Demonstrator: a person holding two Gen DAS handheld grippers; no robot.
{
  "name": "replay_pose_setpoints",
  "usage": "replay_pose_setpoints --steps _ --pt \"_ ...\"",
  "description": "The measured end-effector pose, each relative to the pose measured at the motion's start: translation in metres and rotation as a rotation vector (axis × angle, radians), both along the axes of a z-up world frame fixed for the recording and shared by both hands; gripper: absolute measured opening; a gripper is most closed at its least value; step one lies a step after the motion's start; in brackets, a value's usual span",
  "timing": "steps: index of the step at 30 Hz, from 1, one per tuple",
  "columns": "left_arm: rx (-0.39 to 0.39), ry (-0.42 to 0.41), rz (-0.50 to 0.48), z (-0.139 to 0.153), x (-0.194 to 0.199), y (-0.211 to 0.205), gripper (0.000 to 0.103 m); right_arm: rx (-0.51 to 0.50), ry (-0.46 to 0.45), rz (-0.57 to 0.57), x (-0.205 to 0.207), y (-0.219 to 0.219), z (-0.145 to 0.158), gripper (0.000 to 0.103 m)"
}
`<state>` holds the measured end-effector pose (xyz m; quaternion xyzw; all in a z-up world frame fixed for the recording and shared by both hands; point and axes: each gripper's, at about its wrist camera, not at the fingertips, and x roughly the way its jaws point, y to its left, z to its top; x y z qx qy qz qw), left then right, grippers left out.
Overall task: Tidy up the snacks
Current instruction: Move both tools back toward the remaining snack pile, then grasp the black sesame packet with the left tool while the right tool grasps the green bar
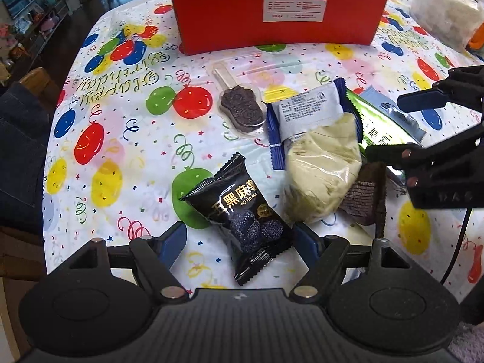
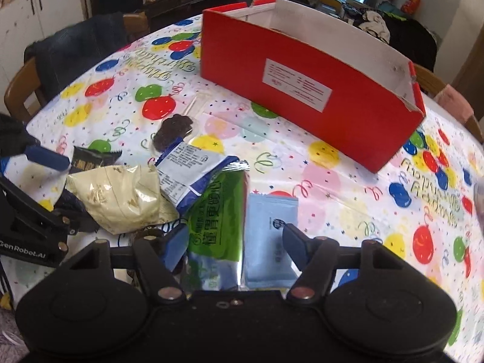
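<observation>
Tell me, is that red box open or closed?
Open. The red box has no lid on top, and its white inner walls show; whether anything lies inside, cannot tell.

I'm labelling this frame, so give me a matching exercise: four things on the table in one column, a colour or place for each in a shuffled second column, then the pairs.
Things:
1. cardboard box
2. sesame snack packet
3. long foil packet
4. flat sachet

Descriptions:
A. pale blue, beside the green packet
B. red outside, white inside, open top
C. black, between the left gripper's open fingers
D. green, partly under the blue-and-white wrapper

Pairs: 1-B, 2-C, 3-D, 4-A
</observation>
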<state>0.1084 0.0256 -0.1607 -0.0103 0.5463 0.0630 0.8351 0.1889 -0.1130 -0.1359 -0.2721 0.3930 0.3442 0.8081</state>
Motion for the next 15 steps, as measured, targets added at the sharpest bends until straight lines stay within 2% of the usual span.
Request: replay_pose_setpoints --steps 6,11,15 --pt "-0.065 -0.001 0.059 -0.001 -0.001 0.011 0.076 -0.090 -0.070 0.068 -0.012 0.015 -0.011 0.064" --pt "-0.200 0.009 0.122 0.003 -0.005 0.028 0.076 -0.102 -0.073 0.076 -0.014 0.016 -0.015 0.062" --pt "-0.298 0.028 0.228 0.005 -0.008 0.045 0.076 -0.086 -0.062 0.073 -0.013 0.014 -0.014 0.061"
